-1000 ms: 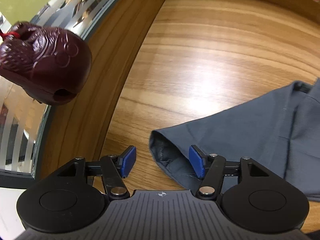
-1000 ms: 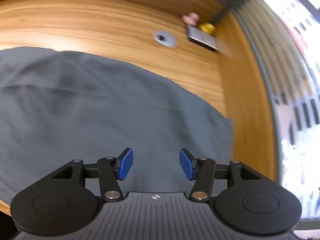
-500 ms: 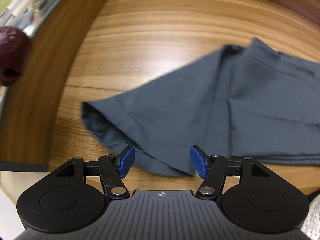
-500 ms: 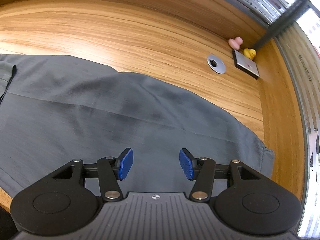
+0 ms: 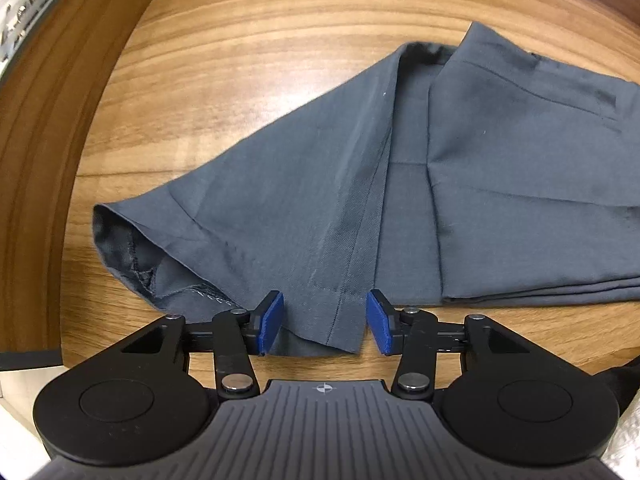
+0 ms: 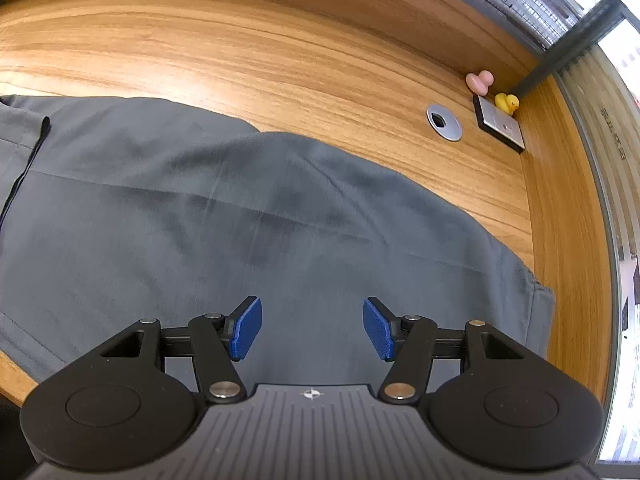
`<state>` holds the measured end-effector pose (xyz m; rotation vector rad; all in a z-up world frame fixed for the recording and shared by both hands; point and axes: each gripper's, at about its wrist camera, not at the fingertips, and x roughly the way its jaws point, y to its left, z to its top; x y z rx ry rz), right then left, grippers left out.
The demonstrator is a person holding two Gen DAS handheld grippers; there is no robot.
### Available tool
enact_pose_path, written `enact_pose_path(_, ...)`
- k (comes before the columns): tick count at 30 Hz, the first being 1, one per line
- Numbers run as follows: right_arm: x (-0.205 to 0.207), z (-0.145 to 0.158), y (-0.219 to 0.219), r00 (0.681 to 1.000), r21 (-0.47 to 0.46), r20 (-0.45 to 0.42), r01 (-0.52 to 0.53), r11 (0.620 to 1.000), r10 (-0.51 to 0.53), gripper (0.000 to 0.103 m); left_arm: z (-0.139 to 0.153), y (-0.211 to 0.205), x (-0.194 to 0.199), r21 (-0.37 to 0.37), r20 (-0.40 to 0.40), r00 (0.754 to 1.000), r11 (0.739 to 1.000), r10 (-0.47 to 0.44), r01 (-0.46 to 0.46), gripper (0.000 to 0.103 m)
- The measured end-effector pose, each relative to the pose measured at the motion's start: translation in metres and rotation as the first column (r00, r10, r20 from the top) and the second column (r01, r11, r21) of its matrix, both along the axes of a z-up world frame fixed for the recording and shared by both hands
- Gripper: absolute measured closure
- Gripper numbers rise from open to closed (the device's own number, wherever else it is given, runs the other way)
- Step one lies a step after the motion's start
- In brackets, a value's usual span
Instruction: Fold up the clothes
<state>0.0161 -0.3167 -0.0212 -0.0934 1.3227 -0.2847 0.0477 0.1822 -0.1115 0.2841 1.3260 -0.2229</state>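
Grey trousers (image 5: 328,208) lie spread on a wooden table (image 5: 248,48). One leg runs toward the near left and ends in an open hem (image 5: 132,252). My left gripper (image 5: 325,326) is open, its blue pads on either side of the near corner of that leg's hem edge. To the right lies a folded part of the trousers (image 5: 528,184). In the right wrist view the grey trousers (image 6: 248,224) fill the middle, and my right gripper (image 6: 313,330) hovers open above the cloth with nothing between its fingers.
A raised wooden rim (image 5: 36,128) curves along the table's left side. At the far right corner sit a round metal grommet (image 6: 444,122), a metal plate (image 6: 500,126), a yellow toy duck (image 6: 507,102) and a pink toy (image 6: 479,80), with a window (image 6: 616,208) behind.
The left gripper swung right and closer over the trouser leg, so the hem corner now sits between its pads; the dark red ornament left its view. The right gripper's view turned left along the cloth.
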Motion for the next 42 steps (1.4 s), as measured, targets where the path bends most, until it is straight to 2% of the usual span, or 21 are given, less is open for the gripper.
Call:
enact_pose_path(2,-0.002,0.0,0.002,1.0,0.0,-0.004,0.005,1.0,-0.005,0.04,-0.003,0.002,0.0,-0.007,-0.003,1.0,1.0,-0.011,0.011,0.066)
enact_pose_path(4,-0.004,0.0,0.003,1.0,0.0,-0.008,0.01,1.0,-0.01,0.04,0.001,0.002,0.001,-0.015,0.006,1.0,1.0,-0.023,0.023,0.089)
enact_pose_path(11,-0.01,0.001,0.009,0.999,-0.003,-0.006,0.037,0.999,-0.037,0.039,0.033,0.01,0.012,-0.003,0.104,0.994,1.0,-0.026,0.027,0.091)
enact_pose_path(15,-0.014,-0.001,0.014,0.998,0.001,0.0,0.058,0.998,-0.058,0.039,0.054,0.022,0.031,0.034,0.165,0.986,0.999,-0.023,0.017,0.09)
enact_pose_path(23,-0.024,-0.01,0.031,0.994,0.018,0.005,0.107,0.994,-0.107,0.039,0.071,0.033,0.074,0.12,0.259,0.966,0.992,0.009,-0.041,0.084)
enact_pose_path(26,-0.029,-0.011,0.038,0.992,0.025,0.011,0.129,0.991,-0.129,0.039,0.077,0.036,0.089,0.151,0.293,0.956,0.987,0.015,-0.062,0.074)
enact_pose_path(27,-0.03,-0.012,0.04,0.991,0.027,0.012,0.136,0.99,-0.136,0.039,0.077,0.033,0.092,0.167,0.303,0.953,0.985,0.0,-0.053,0.067)
enact_pose_path(29,-0.033,-0.013,0.045,0.989,0.032,0.015,0.149,0.988,-0.15,0.039,0.077,0.028,0.098,0.198,0.322,0.946,0.98,-0.031,-0.035,0.063)
enact_pose_path(31,-0.037,-0.014,0.05,0.987,0.035,0.013,0.163,0.986,-0.163,0.039,0.079,0.025,0.103,0.203,0.325,0.944,0.979,-0.055,-0.013,0.055)
enact_pose_path(38,-0.05,-0.018,0.06,0.979,0.036,-0.001,0.203,0.979,-0.203,0.037,0.078,0.013,0.105,0.188,0.307,0.945,0.98,-0.117,0.06,0.053)
enact_pose_path(42,-0.06,-0.019,0.06,0.975,0.03,-0.008,0.224,0.974,-0.224,0.036,0.068,-0.004,0.094,0.181,0.276,0.942,0.973,-0.192,0.145,0.053)
